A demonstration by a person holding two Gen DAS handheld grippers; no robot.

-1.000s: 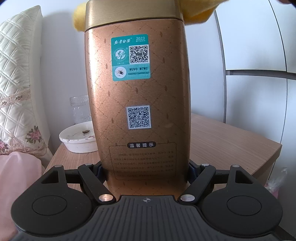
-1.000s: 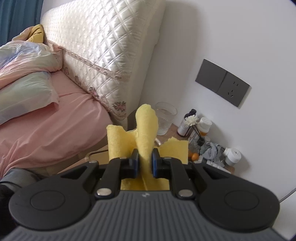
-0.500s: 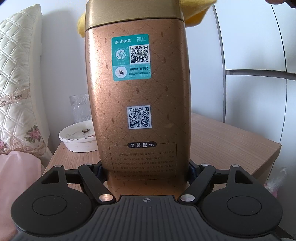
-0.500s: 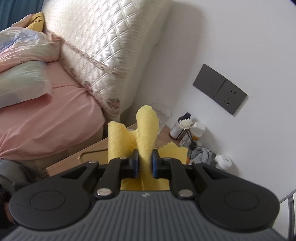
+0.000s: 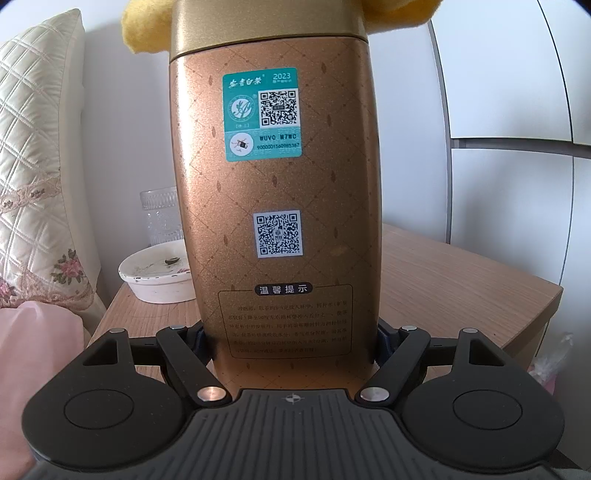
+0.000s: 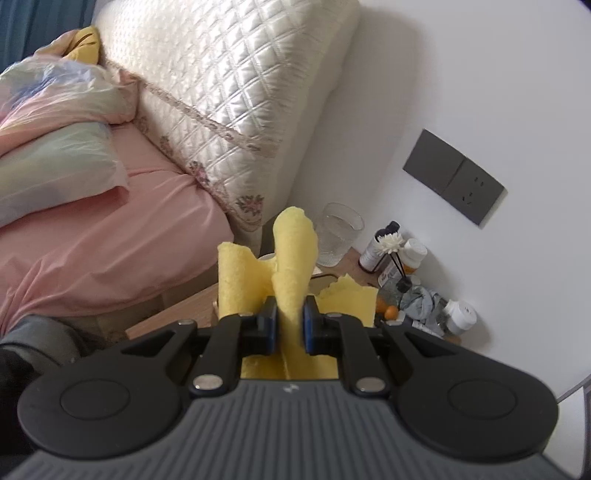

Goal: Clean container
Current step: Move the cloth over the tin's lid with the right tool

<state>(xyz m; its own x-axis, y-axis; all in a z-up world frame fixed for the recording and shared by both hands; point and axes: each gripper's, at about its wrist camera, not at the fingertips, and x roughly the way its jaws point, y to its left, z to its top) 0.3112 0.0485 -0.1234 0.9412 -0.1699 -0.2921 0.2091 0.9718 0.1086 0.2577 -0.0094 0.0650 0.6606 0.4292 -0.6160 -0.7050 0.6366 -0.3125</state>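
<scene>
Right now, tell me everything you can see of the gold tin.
The gold tin is a tall, upright, metallic-looking container with a faint diamond pattern and a smoother gold lid. Its facing side carries a teal sticker with a QR code and "2023", a second white QR label, and a framed block of Chinese text. The left tool clamps its lower sides. A yellow cloth lies over the lid. Its base is hidden.

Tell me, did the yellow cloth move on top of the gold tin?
Yes. In the left view the yellow cloth now sticks out further left past the gold tin lid, against the white wall, while the tin sits unchanged in the left tongs.
</scene>
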